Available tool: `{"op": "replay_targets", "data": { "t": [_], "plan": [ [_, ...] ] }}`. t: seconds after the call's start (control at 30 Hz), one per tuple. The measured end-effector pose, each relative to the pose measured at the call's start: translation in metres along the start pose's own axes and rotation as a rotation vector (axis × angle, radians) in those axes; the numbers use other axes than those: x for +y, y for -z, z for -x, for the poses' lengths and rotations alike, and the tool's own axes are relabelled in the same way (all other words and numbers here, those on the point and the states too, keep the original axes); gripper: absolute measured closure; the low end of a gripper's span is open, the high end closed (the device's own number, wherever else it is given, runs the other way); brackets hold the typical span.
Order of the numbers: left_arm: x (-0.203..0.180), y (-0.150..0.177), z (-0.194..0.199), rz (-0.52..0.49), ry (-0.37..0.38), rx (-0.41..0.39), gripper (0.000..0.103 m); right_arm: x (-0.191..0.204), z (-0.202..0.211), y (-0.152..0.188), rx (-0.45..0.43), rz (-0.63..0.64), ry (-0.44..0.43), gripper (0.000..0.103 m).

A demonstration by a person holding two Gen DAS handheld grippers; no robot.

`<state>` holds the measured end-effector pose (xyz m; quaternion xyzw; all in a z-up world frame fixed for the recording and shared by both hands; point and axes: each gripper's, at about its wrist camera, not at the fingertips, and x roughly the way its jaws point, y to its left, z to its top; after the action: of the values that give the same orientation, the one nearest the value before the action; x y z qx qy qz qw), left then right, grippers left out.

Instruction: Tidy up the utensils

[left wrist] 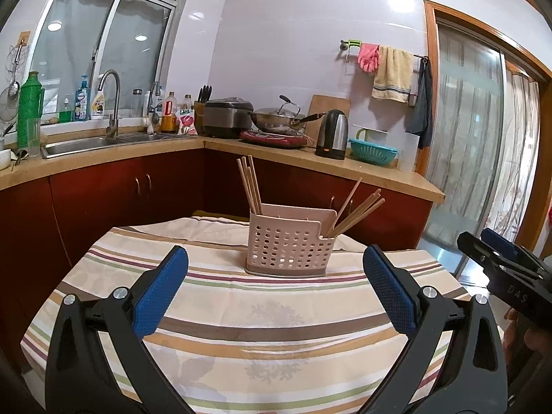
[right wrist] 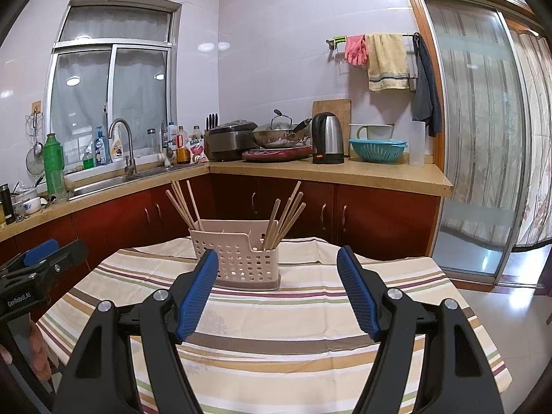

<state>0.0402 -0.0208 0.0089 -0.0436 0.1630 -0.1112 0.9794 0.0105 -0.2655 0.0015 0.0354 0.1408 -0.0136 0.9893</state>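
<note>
Chopsticks [left wrist: 249, 186] stand in two leaning bunches at opposite ends of the perforated holder [left wrist: 289, 245], apparently sorted by compartment. Before the holder, left gripper [left wrist: 276, 289] and right gripper [right wrist: 277, 289] hang wide open, gripping nothing, seemingly free to reach.
</note>
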Motion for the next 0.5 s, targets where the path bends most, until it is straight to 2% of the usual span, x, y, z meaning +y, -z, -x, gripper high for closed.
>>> {"op": "replay_targets", "data": {
  "t": [0.17, 0.23, 0.4, 0.5],
  "plan": [
    [0.003, 0.000, -0.002, 0.013, 0.000, 0.020, 0.004, 0.000, -0.003, 0.005, 0.008, -0.001, 0.003, 0.033],
    [0.005, 0.000, -0.003, 0.015, 0.021, 0.023, 0.004, -0.001, -0.004, 0.006, 0.012, -0.001, 0.004, 0.033],
    [0.009, -0.001, -0.014, 0.013, -0.024, 0.020, 0.004, -0.004, -0.009, 0.009, 0.026, -0.004, 0.008, 0.033],
    [0.018, 0.003, -0.028, 0.037, -0.031, 0.051, 0.004, -0.009, -0.014, 0.012, 0.036, -0.012, 0.017, 0.031]
  ]
}}
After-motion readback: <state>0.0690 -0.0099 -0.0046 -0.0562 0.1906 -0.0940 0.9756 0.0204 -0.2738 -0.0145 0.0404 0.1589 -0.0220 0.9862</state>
